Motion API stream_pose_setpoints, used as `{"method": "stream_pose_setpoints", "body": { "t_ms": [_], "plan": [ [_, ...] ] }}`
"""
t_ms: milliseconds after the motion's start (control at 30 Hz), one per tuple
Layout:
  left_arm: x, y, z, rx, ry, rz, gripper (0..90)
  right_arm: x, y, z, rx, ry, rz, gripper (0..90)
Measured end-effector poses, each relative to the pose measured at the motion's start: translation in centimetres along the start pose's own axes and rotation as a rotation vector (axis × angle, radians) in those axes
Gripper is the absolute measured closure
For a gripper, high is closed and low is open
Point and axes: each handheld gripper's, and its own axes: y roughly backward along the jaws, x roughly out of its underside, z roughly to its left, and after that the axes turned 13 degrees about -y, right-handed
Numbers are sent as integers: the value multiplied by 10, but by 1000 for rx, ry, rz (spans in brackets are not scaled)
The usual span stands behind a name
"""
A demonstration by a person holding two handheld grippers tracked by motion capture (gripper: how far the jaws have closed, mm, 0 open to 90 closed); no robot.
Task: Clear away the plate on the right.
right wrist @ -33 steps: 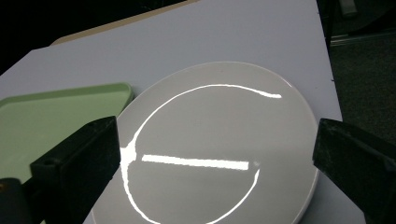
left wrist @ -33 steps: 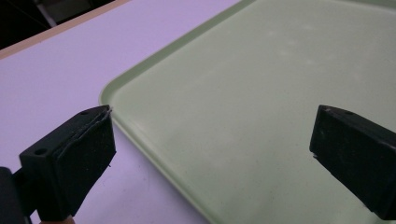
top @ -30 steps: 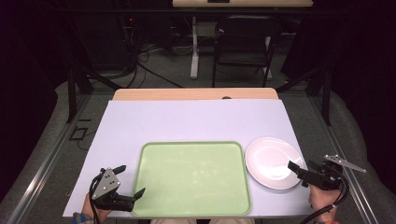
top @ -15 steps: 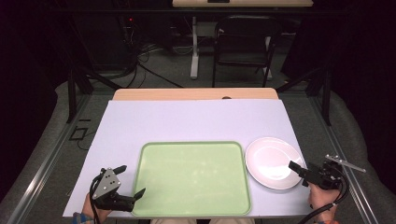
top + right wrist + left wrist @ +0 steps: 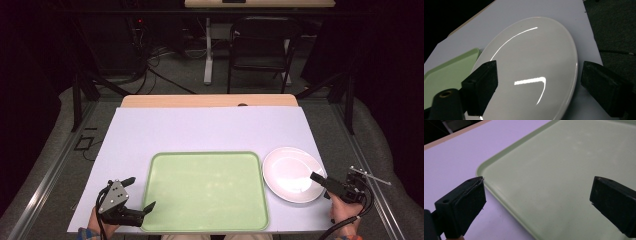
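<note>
the table point(image 5: 210, 125) carries a tray point(image 5: 205, 190) and a plate point(image 5: 290, 172). the tray lies at the near middle of the table, close to the near edge. the plate lies just to the right of the tray, apart from it by a narrow gap, near the table's right edge. the far half of the table lies behind both. the left gripper point(image 5: 137, 197) sits at the tray's near left corner, with that corner's rim between its jaws in the left gripper view. the right gripper point(image 5: 320, 179) sits at the plate's near right rim; in the right gripper view one jaw stands over the plate and the other just outside its rim. a chair point(image 5: 260, 50) stands on the floor beyond the table's far edge.
</note>
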Motion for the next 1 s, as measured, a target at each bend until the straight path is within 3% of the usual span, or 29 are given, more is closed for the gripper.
{"method": "stream_pose_setpoints", "body": {
  "t_ms": [400, 1000],
  "plan": [
    [0, -1, 0, 0, -1, 4, 3, 0, -6, -9, 26, -113, -11, 337],
    [0, -1, 0, 0, 0, 8, 7, 0, -9, -14, 68, -144, -41, 569]
  ]
}}
